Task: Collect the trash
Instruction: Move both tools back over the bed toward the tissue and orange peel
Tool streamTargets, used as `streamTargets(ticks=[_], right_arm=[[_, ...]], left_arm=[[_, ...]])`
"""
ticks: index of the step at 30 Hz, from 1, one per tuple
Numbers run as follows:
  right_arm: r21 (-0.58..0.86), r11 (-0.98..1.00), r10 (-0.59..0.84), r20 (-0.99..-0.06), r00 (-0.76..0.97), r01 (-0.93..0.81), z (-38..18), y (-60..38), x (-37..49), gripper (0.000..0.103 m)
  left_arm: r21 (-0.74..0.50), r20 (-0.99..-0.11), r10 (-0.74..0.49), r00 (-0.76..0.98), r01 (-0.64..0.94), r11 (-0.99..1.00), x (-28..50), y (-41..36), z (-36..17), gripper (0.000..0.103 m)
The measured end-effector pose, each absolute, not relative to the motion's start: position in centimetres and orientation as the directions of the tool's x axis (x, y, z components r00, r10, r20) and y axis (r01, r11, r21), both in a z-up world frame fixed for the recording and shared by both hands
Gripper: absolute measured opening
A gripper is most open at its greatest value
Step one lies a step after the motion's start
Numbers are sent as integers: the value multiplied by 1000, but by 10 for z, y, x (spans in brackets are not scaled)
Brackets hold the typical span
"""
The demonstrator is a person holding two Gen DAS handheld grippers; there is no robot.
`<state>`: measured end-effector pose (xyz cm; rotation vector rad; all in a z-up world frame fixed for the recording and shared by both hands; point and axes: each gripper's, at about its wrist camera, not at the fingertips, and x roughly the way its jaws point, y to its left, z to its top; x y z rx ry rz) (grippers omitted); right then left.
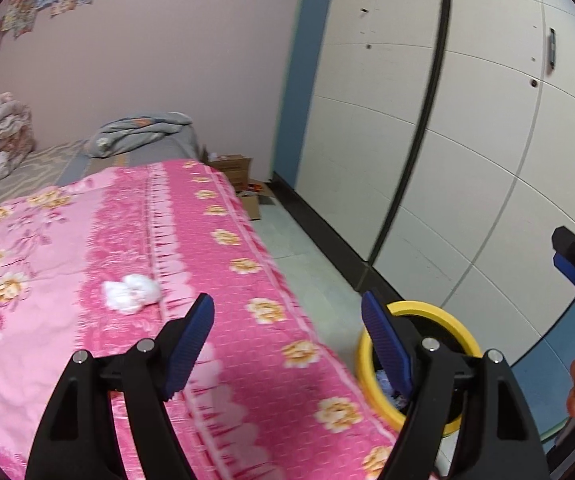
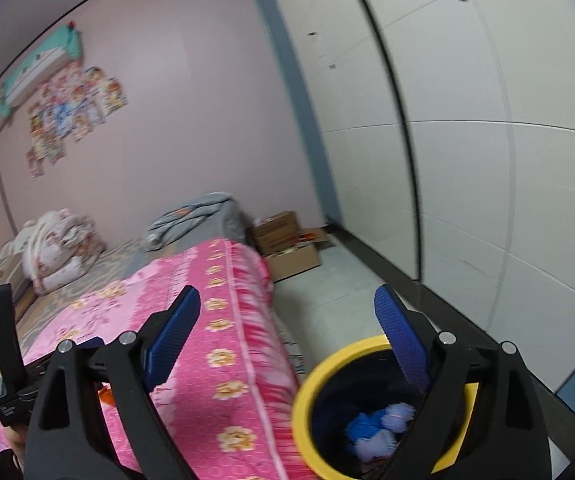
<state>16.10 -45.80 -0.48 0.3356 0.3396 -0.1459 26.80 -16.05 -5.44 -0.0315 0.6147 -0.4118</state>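
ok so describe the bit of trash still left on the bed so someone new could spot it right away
Start from the bed with the pink flowered bedspread. On the bedspread, left of its darker pink band, lies a crumpled white tissue wad. It is the only loose plain white lump there; the other wads already sit in the yellow-rimmed bin on the floor.

- Bedspread (image 1: 215, 264): bright pink, with a paler pink floral field and yellow-and-white flowers along its border.
- Crumpled tissue (image 1: 131, 292) on the bedspread: white.
- Trash bin (image 2: 307, 392) beside the bedspread: yellow rim, black inside, holding blue and pale lilac scraps (image 2: 379, 424).
- Gripper pads (image 1: 193, 340): ribbed dark blue on black arms.
- Wall (image 2: 191, 120) behind the bedspread: pale pink.
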Motion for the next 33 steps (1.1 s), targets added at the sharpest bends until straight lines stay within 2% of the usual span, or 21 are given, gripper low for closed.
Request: streamTargets(ticks=[5,19,33], right_arm=[[284,953,0,-357,934,108,2,-428,185,85],[272,960,185,-454,872,-62,-13,-357,271,85],[304,922,372,-534,759,-238,-56,-298,355,85]], left_arm=[[-136,-561,-328,760,307,942,271,-123,-57,73],[-90,-601,-197,775,179,980,284,-45,-77,73],[-111,-678,-172,715,132,985,316,-8,-130,73]])
